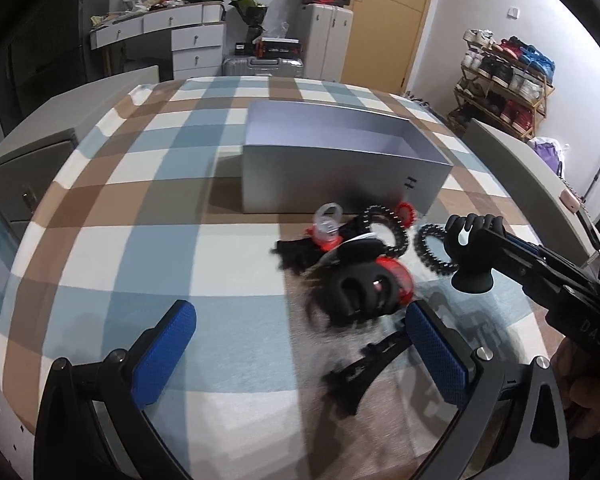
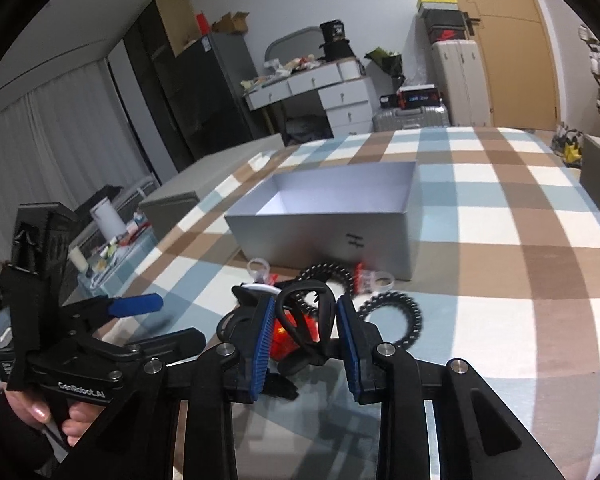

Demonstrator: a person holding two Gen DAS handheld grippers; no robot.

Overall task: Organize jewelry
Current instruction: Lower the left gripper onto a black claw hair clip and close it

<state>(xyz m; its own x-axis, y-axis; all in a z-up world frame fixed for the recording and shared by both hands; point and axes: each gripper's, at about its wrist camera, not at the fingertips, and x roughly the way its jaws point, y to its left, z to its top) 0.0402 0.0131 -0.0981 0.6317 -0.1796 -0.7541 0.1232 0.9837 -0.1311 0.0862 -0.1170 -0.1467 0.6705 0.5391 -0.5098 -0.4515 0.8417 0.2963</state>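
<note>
A pile of jewelry and hair pieces (image 1: 356,256) lies on the checked cloth in front of an open grey box (image 1: 340,160). It holds black beaded rings (image 1: 384,228), red pieces and clear rings (image 1: 328,220). My right gripper (image 1: 474,236) is shut on a black hair claw clip (image 2: 306,320), held just above the pile, as the right wrist view (image 2: 304,332) shows. My left gripper (image 1: 296,344) is open and empty, low over the cloth, near a black clip (image 1: 364,364). The box (image 2: 324,220) is empty inside.
The table (image 1: 140,200) has a blue, brown and white checked cloth. Grey chairs stand at its left (image 1: 28,168) and right (image 1: 532,184). Behind are a white desk (image 1: 168,36), suitcases (image 1: 264,66), a door and a shoe rack (image 1: 504,80).
</note>
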